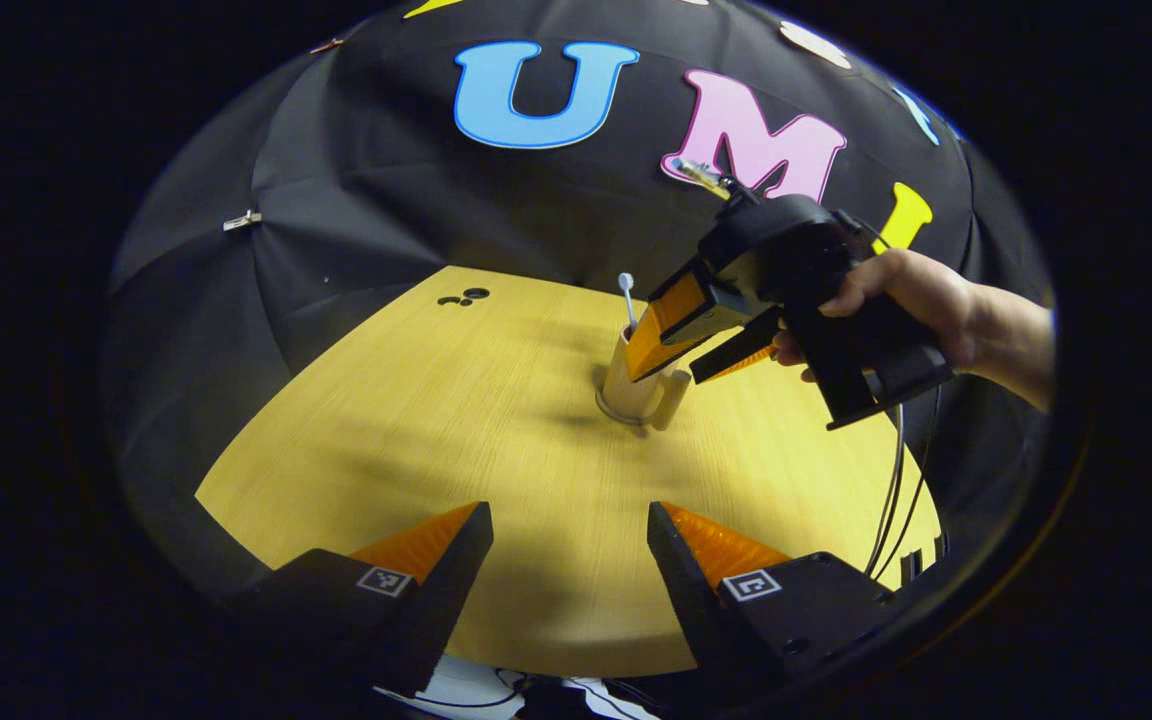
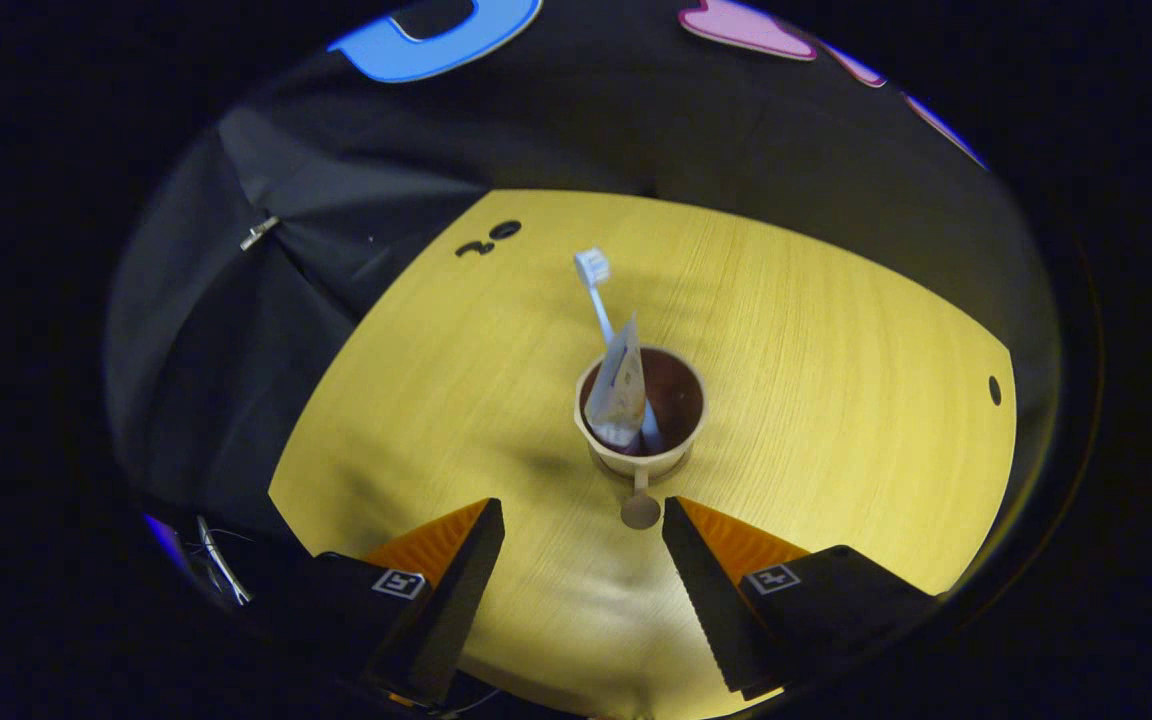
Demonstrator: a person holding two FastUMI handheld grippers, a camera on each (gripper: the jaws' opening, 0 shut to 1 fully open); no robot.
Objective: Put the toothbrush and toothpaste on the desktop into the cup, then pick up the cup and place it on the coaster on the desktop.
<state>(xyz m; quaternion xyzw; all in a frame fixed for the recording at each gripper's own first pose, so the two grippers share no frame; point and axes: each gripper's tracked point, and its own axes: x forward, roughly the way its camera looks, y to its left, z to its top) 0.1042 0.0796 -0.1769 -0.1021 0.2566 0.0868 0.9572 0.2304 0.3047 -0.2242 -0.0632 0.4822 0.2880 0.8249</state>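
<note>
In the right gripper view the wooden desktop (image 2: pixel 836 380) spreads wide around the cup (image 2: pixel 642 412), which stands near the middle of the board. The far edge runs from about 10 o'clock to 2 o'clock, well apart from the cup, and bare wood lies on every side of it. Two small dark holes (image 2: pixel 488 240) sit near the far edge at 11 o'clock, and another hole (image 2: pixel 994 390) lies near the edge at 3 o'clock.

The cup stands upright, its handle (image 2: pixel 640 505) pointing to 6 o'clock, towards the right gripper (image 2: pixel 584 520). That gripper's fingers stand wide apart with nothing between them, the handle just ahead of the gap. Inside the cup the toothpaste (image 2: pixel 620 388) leans against the rim at 9 o'clock, and the toothbrush (image 2: pixel 598 290) slants out towards 11 o'clock, head up.

In the left gripper view the left gripper (image 1: pixel 570 525) hangs over bare wood near the near edge, fingers apart and holding nothing. The cup (image 1: pixel 636 385) stands well ahead at 12 o'clock, with the right gripper (image 1: pixel 681 375), held by a hand (image 1: pixel 911 300), reaching in from 2 o'clock just above it.
</note>
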